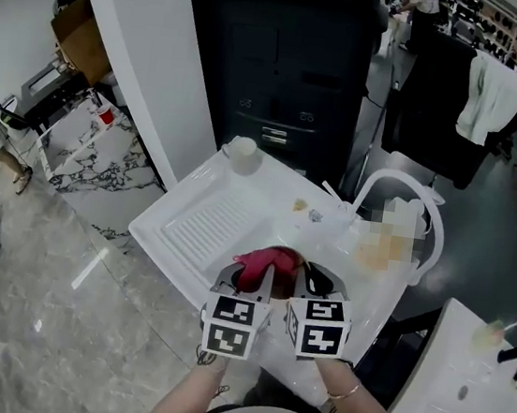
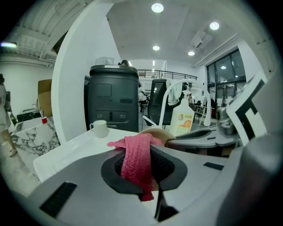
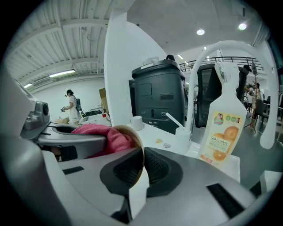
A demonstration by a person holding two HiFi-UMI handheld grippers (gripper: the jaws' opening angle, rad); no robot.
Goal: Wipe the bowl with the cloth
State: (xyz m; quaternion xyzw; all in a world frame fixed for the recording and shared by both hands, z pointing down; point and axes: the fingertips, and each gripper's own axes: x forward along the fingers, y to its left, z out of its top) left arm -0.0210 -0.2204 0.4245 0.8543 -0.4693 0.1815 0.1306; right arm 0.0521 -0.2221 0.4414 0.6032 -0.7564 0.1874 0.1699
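The bowl, pinched by its rim in the right claw, could be levered loose if the cloth pinched in the left claw is pressed hard.

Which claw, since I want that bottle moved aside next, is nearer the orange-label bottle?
Right. The right claw, shut on the bowl rim, has the bottle just ahead to its right. The left claw, gripping the pink cloth, sits farther left, beyond the bowl from the bottle.

Head view looks steeply down; 2 gripper views share cloth.
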